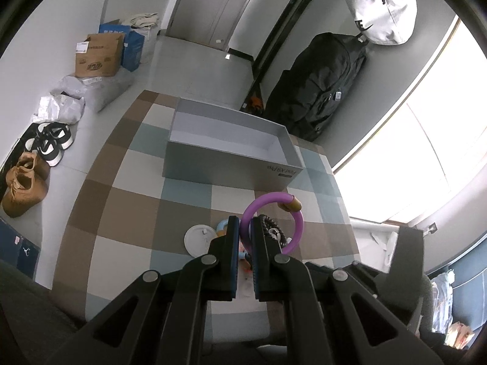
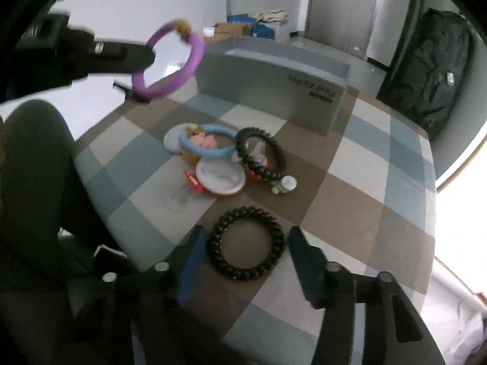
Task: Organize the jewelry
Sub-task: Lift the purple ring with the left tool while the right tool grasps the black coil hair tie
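purple ring (image 1: 271, 222) pinched in left gripper (image 1: 245, 223); right gripper (image 2: 248, 243) spread, seemingly around black coil bracelet (image 2: 246, 248).

Box (image 2: 274, 91) behind jewelry pile (image 2: 222, 158) on table (image 2: 380, 197), coiled ring (image 2: 246, 248) in front.

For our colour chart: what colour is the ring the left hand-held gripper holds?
Purple, with a tan bead; clearest in the left wrist view: purple ring.

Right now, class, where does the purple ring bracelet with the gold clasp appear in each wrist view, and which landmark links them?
Left wrist: purple ring bracelet lower centre, pinched by the left gripper.
Right wrist: bracelet upper left, raised above the table.
Shared landmark: the open grey cardboard box lies beyond it.
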### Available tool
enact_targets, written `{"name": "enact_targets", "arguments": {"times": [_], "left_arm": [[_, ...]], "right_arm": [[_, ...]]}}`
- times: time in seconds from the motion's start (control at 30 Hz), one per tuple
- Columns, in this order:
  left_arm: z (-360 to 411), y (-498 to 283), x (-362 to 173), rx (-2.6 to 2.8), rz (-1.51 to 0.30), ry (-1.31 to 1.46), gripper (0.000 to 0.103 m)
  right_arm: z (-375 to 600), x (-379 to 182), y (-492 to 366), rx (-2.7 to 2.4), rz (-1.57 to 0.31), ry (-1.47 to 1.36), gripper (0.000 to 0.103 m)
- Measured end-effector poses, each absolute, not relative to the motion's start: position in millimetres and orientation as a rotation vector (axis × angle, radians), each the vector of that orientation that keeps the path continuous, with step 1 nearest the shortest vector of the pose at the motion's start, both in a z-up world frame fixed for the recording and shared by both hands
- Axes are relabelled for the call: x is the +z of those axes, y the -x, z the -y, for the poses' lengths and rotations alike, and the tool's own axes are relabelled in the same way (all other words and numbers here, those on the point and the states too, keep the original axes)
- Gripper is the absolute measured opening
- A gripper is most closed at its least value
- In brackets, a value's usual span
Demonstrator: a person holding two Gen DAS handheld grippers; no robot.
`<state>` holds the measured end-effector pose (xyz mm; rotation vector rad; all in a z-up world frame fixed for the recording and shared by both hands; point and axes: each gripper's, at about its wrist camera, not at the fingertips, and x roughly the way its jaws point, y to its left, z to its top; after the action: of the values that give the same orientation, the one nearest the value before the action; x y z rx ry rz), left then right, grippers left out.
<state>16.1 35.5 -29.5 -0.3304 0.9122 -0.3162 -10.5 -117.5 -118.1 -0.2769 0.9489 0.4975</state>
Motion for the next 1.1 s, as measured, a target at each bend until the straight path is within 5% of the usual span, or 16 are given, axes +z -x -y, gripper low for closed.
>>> {"name": "enact_targets", "arguments": {"times": [0.27, 1.1], "left_arm": [[-35.9, -14.6, -22.1, -0.323, -0.896, 0.33, 0.003], [-44.3, -66.5, 3.7, -0.315, -0.86, 0.327, 0.003]], "right_arm": [[127.0, -112.5, 6.6, 0.505, -0.954, 0.194, 0.04], [172.3, -19.2, -50.3, 0.487, -0.764, -0.177, 0.039]]}}
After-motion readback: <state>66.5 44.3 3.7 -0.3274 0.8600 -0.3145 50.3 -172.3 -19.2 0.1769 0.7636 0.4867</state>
